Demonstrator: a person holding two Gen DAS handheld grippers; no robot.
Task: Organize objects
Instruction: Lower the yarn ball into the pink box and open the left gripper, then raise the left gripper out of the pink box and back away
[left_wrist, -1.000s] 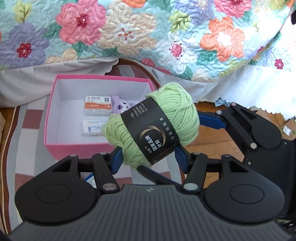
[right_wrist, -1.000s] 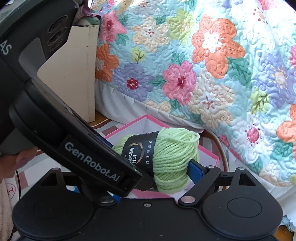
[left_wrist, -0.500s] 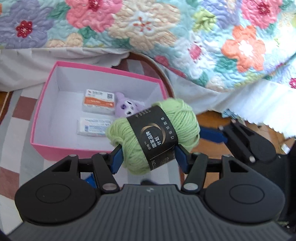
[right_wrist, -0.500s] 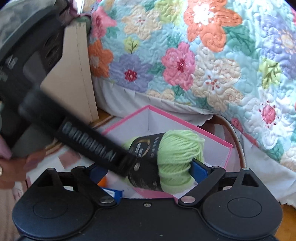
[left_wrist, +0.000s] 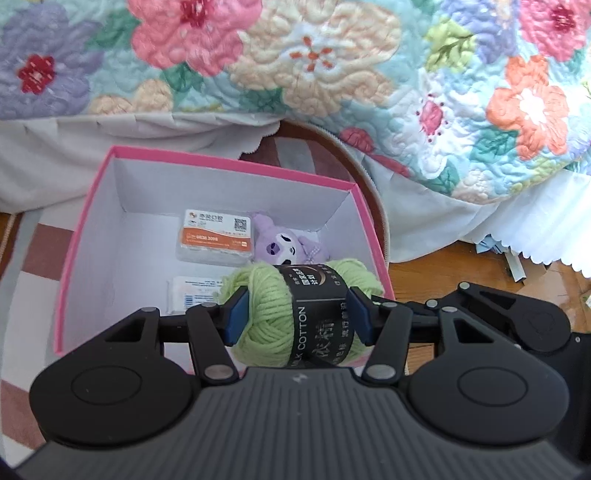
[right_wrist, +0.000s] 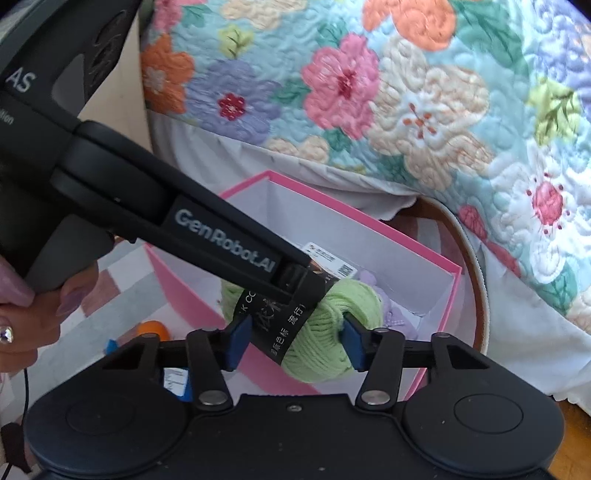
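Two grippers closing on one green yarn ball (left_wrist: 295, 314), left fingers (left_wrist: 236, 314) clamped, right fingers (right_wrist: 351, 345) pressing, over pink box (left_wrist: 74, 258)

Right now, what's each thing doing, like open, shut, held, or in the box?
Green yarn ball: held above the box's near wall.
Pink box: open, no lid.
Purple plush toy: lying in the box.
Orange-and-white packet: flat in the box.
Left gripper: shut on the yarn ball.
Right gripper: jaws closing, yarn ball between them.

floral quilt (left_wrist: 332, 74) | white bed skirt (left_wrist: 443, 221) | striped rug (left_wrist: 33, 258) | wooden floor (left_wrist: 443, 269)
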